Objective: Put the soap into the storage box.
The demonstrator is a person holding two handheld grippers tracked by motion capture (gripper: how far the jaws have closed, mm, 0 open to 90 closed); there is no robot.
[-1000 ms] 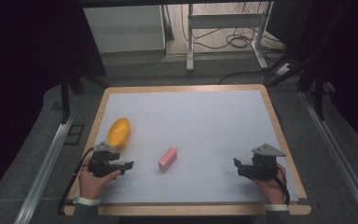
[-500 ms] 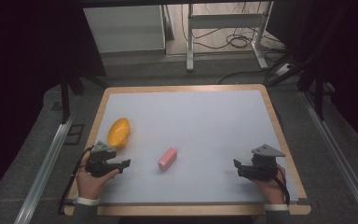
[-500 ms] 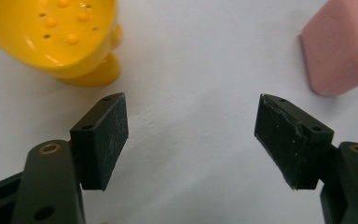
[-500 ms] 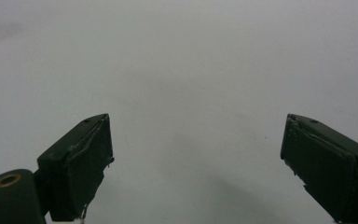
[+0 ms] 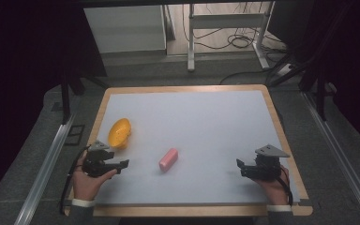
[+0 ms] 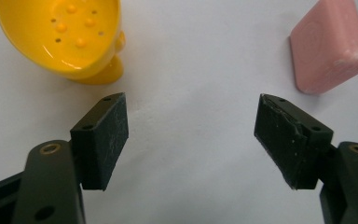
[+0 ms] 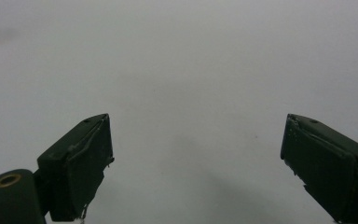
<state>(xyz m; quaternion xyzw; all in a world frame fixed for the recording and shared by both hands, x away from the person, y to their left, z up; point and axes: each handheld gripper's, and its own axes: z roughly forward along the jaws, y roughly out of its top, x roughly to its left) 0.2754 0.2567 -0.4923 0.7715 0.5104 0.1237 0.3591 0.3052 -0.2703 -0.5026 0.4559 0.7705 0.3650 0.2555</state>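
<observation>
Nothing is held yet, so we judge the work to be at its very start: the pink soap bar (image 5: 168,159) lies free on the white table (image 5: 206,122) and the yellow soap dish (image 5: 119,132) stands empty, its dimpled and drilled inside bare in the left gripper view. If the bar is meant for the dish, as we suppose, then the reach, the grasp, the carry and the drop are all left to do.

Our left gripper (image 5: 122,164) sits low over the table with its jaws wide apart and only bare table between them. From its own camera, the soap bar (image 6: 331,44) lies ahead and off to the right of the right jaw, near but not touching, while the dish (image 6: 65,35) is ahead and to the left, just beyond the left jaw. Our right gripper (image 5: 240,168) rests well apart on the far side of the bar, jaws likewise wide apart, with only white surface ahead.

In the high view the bar lies flat, its long axis running diagonally: the near end points toward the left gripper's side, the far end up and away to the right.
</observation>
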